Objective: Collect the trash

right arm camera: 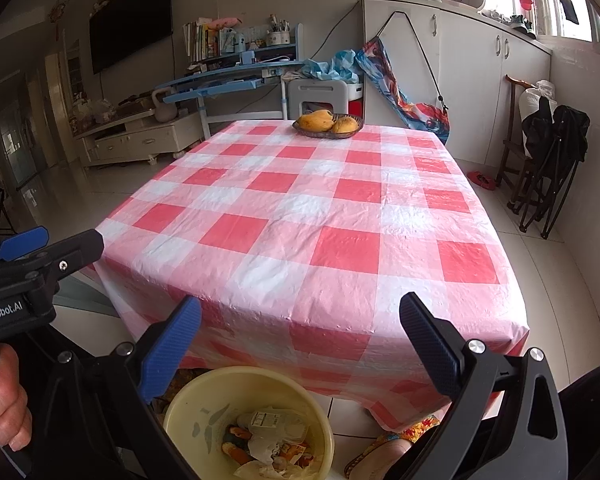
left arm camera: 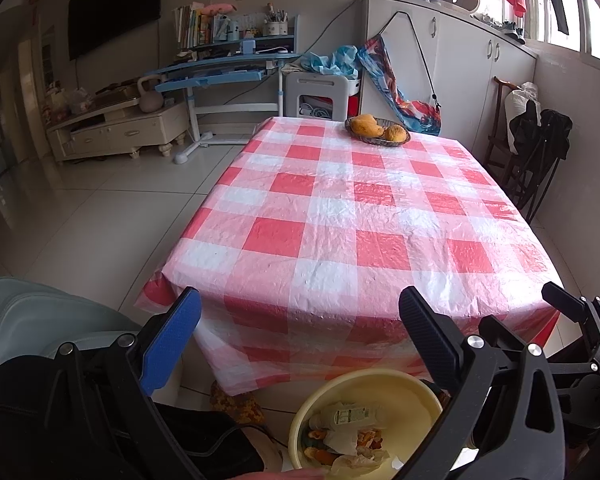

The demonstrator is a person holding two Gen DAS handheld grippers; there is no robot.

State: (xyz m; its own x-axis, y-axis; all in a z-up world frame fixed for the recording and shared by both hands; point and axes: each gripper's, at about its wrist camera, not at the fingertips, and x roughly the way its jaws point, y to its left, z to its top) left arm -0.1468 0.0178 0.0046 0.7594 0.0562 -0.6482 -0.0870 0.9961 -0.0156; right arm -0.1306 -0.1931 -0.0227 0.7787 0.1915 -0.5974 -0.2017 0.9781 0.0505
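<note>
Trash (right arm camera: 266, 438) lies in a pale yellow bucket (right arm camera: 188, 404) on the floor, just below the near edge of the worktop (right arm camera: 320, 216): a clear bottle (left arm camera: 346, 416) with a label, crumpled paper, orange peel-like scraps. Individual pieces hard to separate; bucket's lower part is cut off by the frame in both views.

Left claw (left arm camera: 300, 344): fingers spread wide, nothing between them, held above bucket rim and in front of the hanging cloth edge. Right claw (right arm camera: 300, 350): likewise spread wide, empty, above the bucket. A hand (right arm camera: 8, 400) grips the left tool's handle, seen at left of the right wrist view.

Worktop carries a red-and-white checked plastic cloth; only a basket (right arm camera: 328, 124) of yellow-orange fruit at the far edge. Open tiled floor (left arm camera: 100, 220) to the left; folded chairs (right arm camera: 548, 160) stand by the wall on the right.
</note>
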